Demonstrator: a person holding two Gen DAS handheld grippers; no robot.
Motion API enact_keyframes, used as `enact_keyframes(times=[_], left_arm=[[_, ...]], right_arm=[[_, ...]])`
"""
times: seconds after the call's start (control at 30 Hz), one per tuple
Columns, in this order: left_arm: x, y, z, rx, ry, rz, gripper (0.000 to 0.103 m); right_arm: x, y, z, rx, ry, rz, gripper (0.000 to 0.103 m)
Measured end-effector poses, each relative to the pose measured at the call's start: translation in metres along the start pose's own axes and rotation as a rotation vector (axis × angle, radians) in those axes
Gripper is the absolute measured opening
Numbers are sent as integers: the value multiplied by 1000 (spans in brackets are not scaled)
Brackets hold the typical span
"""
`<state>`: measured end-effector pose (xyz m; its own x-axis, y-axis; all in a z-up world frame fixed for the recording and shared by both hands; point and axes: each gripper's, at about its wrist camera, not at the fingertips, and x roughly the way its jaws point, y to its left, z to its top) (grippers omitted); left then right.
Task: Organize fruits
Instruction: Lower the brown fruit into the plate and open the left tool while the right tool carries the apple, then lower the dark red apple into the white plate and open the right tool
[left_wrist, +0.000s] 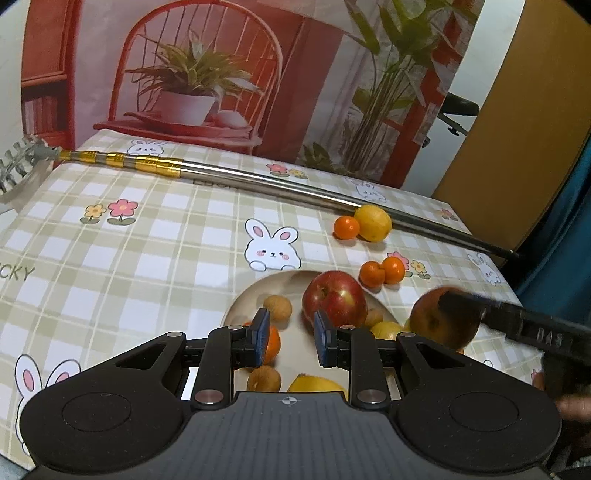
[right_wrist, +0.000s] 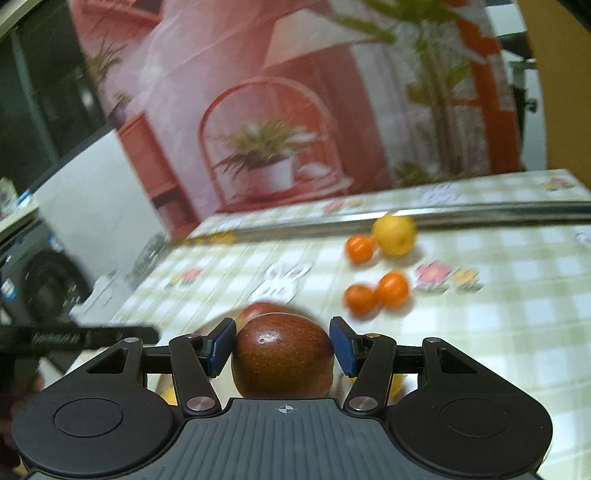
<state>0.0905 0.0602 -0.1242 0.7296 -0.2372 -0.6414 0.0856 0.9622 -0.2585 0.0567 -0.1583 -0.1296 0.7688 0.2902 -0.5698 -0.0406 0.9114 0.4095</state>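
While clamped between the blue pads (right_wrist: 221, 347) of the right gripper (right_wrist: 282, 349), rides a dark red apple (right_wrist: 282, 363) just above the near-right rim of the white plate (left_wrist: 258, 291), not yet resting on it. Looks, from the motion blur, to be mid-carry toward the plate. Best done by lowering over a bare patch of the plate, clear of the big red apple (left_wrist: 334, 299) sitting at its centre, and parting the jaws only once the fruit bears its own weight; round and heavy, likely to roll if let go early or dropped against a neighbour.

Already on the plate: two longans (left_wrist: 277, 307), a tangerine (left_wrist: 271, 343) partly hidden behind a finger, and lemons at the near edge. Beyond the plate, waiting on the checked tablecloth (left_wrist: 147, 236): a pair of tangerines (left_wrist: 382, 271) just past the far-right rim, then a further tangerine (left_wrist: 346, 227) touching a lemon (left_wrist: 373, 223), close against a long metal pole (left_wrist: 295, 184) lying farther back.

Right gripper reaches in low from the plate's right side, roughly level, fingers pointed across the rim. Left gripper (left_wrist: 291, 338) hovers over the near side of the plate, tilted down, jaws moderately parted with nothing between them.
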Motion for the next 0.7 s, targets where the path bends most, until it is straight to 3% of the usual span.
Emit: enact_keyframes(times=[0.4, 0.7], left_arm=[[-9, 5, -13, -25, -7, 7, 27], [-2, 6, -15, -35, 13, 27, 27]], right_arm=[[18, 30, -22, -25, 140, 131, 52], [33, 17, -33, 41, 188, 150, 53]])
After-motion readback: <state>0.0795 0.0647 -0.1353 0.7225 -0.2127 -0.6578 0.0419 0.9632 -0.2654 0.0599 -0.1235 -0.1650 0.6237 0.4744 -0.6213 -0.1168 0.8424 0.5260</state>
